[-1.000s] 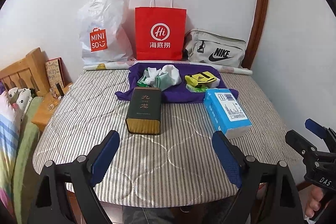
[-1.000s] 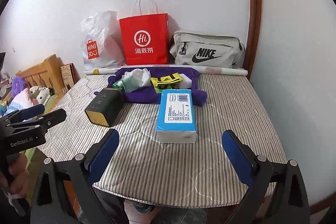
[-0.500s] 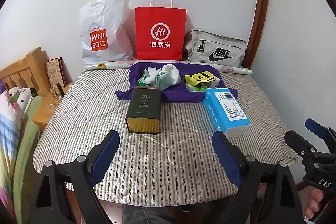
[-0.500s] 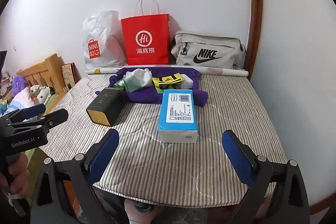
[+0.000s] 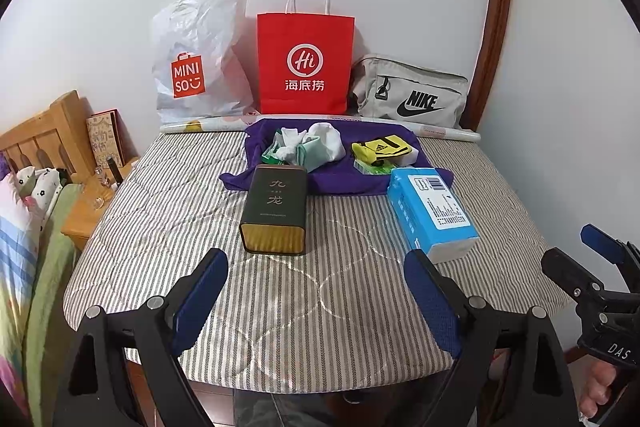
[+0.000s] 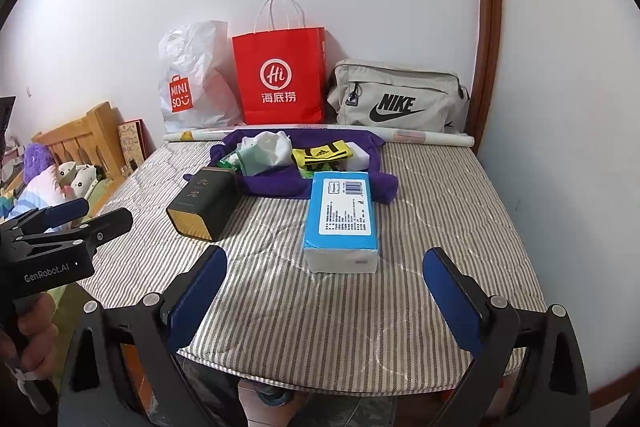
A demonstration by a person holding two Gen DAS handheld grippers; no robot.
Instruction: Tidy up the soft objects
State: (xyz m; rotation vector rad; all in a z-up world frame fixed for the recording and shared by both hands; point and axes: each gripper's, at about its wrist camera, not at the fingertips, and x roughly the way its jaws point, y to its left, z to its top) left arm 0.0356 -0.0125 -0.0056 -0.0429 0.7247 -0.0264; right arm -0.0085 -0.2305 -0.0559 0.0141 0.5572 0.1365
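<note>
A purple cloth [image 5: 340, 179] [image 6: 280, 183] lies at the back of a striped table [image 5: 320, 307] [image 6: 320, 311]. On it lie white and green socks [image 5: 316, 145] [image 6: 266, 149] and yellow-black socks [image 5: 380, 151] [image 6: 322, 155]. A dark tea tin [image 5: 276, 213] [image 6: 202, 203] and a blue tissue pack [image 5: 434, 213] [image 6: 342, 219] lie in front of the cloth. My left gripper [image 5: 316, 301] and right gripper [image 6: 324, 301] are both open and empty, held over the table's near edge.
A white Miniso bag [image 5: 196, 63], a red paper bag [image 5: 306, 63] and a grey Nike bag [image 5: 412, 95] stand along the back wall, with a paper roll [image 5: 448, 133] in front. A wooden bed frame [image 5: 36, 135] and nightstand [image 5: 92, 203] are at left.
Both grippers have edged very slightly forward toward the table. Nothing on the table has moved.
</note>
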